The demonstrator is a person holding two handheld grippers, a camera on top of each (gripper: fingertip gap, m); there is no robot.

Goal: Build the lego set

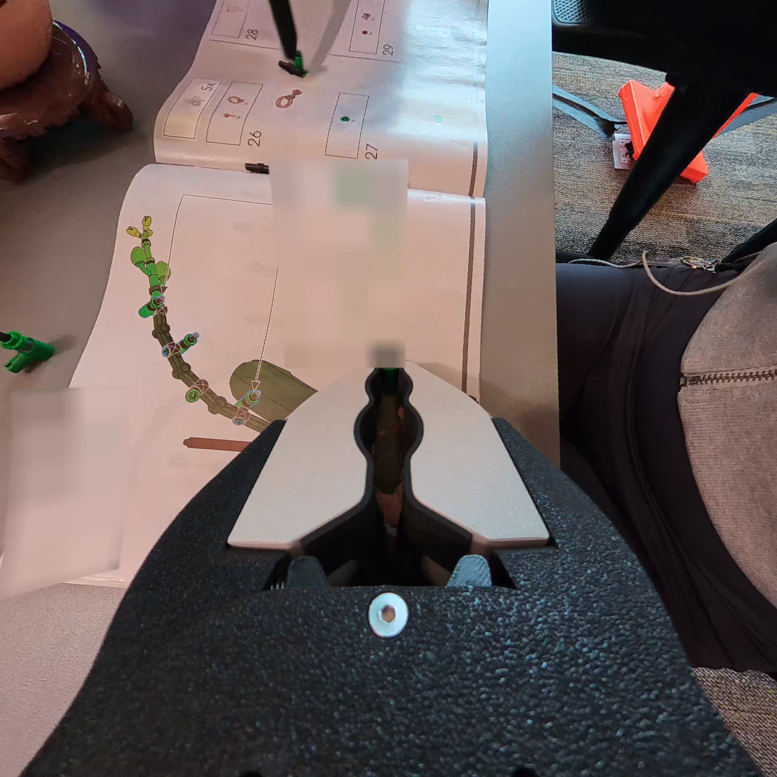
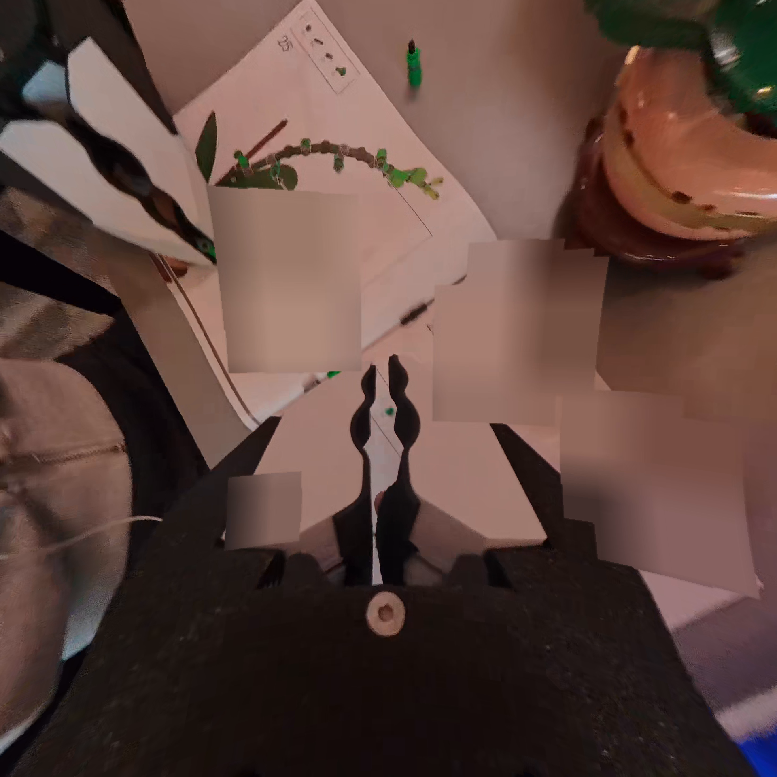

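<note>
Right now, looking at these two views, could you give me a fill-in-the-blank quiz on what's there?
1. The left tool is shut on a thin dark stem piece whose tip is bright ___.
2. The open paper instruction booklet lies on the grey ___.
3. The round salmon-pink pot stands on a dark ___ base.

Missing words: green; table; brown.

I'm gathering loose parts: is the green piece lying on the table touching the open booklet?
Apart. The left wrist view shows the green piece on the table, with a plain strip of bare table between it and the booklet edge.
</note>
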